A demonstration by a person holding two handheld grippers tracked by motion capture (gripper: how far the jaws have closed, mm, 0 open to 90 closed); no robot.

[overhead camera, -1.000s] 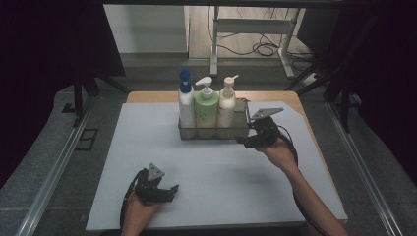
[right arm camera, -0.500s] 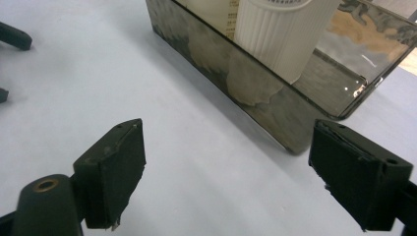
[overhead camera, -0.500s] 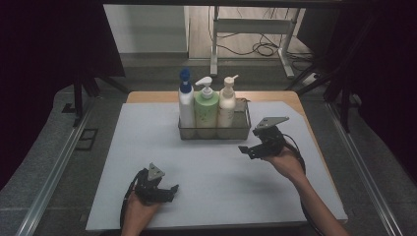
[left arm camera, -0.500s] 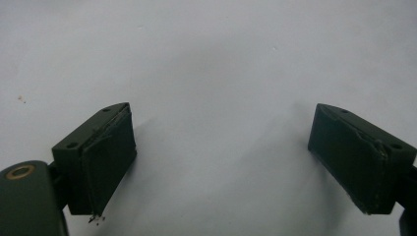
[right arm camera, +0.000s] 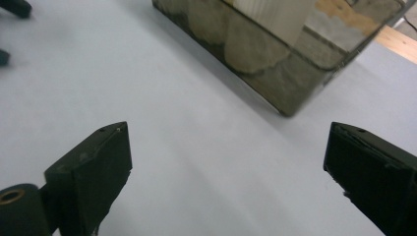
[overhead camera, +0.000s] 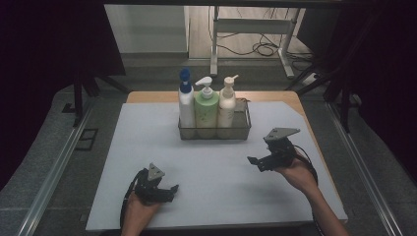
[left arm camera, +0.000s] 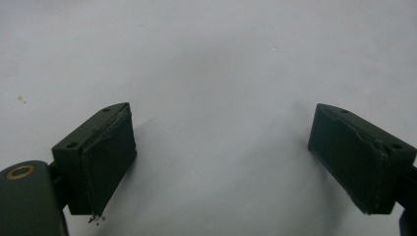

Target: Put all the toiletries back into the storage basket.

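Right gripper point(overhead camera: 256, 162) gapes empty — boxy mesh basket point(overhead camera: 214, 132), matte mat point(overhead camera: 206, 167).

A white bottle with a blue pump point(overhead camera: 185, 98), a pale green bottle point(overhead camera: 206, 106) and a cream bottle point(overhead camera: 226, 104) fill a dark mesh basket point(overhead camera: 214, 132) on a light grey mat point(overhead camera: 216, 167); black grippers point(overhead camera: 260, 162) flank it.

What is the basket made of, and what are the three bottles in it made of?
The basket looks like dark metal mesh: you can see the bottles through its fine grid walls. The blue-topped bottle, the green bottle and the cream bottle look like smooth plastic with pump tops, though that is only a guess from their look.
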